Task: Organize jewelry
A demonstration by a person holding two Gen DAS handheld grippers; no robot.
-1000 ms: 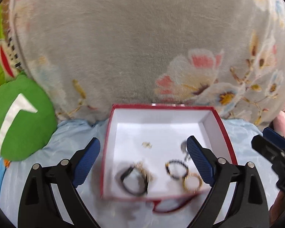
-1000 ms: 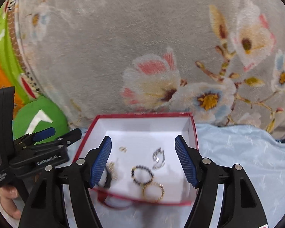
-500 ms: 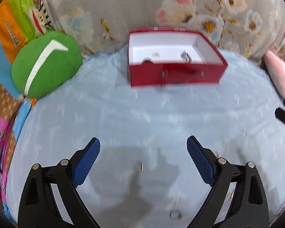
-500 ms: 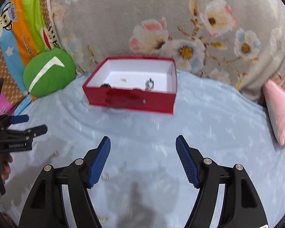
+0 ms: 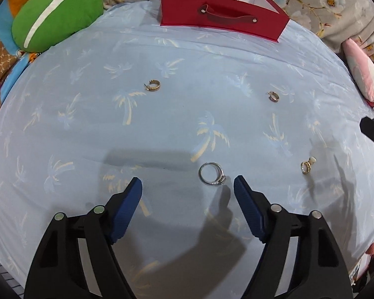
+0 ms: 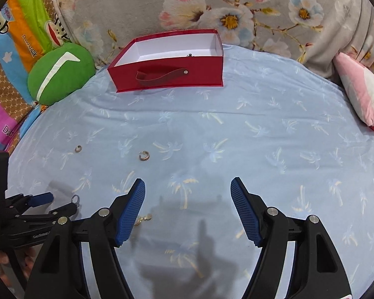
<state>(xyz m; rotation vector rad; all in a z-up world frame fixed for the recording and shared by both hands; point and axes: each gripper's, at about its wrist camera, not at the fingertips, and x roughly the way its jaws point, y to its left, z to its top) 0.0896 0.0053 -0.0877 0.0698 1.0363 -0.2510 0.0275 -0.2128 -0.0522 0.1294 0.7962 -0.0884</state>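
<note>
A silver ring [image 5: 212, 174] lies on the blue palm-print sheet just ahead of my left gripper [image 5: 187, 182], between its blue fingertips and nearer the right one. The jaws are closing and the pads do not touch the ring. A gold hoop earring [image 5: 152, 85], a smaller hoop [image 5: 273, 96] and a gold pearl earring [image 5: 306, 167] lie loose on the sheet. My right gripper [image 6: 187, 184] is open over bare sheet, with the pearl earring [image 6: 143, 220] beside its left finger. The red box [image 6: 169, 74] stands at the back with some jewelry inside.
A green cushion [image 6: 59, 72] lies left of the box and a pink plush [image 6: 359, 92] at the right edge. A grey floral blanket [image 6: 212, 5] rises behind the box. The left gripper [image 6: 59, 202] shows low on the left in the right wrist view.
Both grippers have pulled back from over the red box and dropped low over the sheet. The left jaws stand narrower than before, and the silver ring now lies at their tips.
</note>
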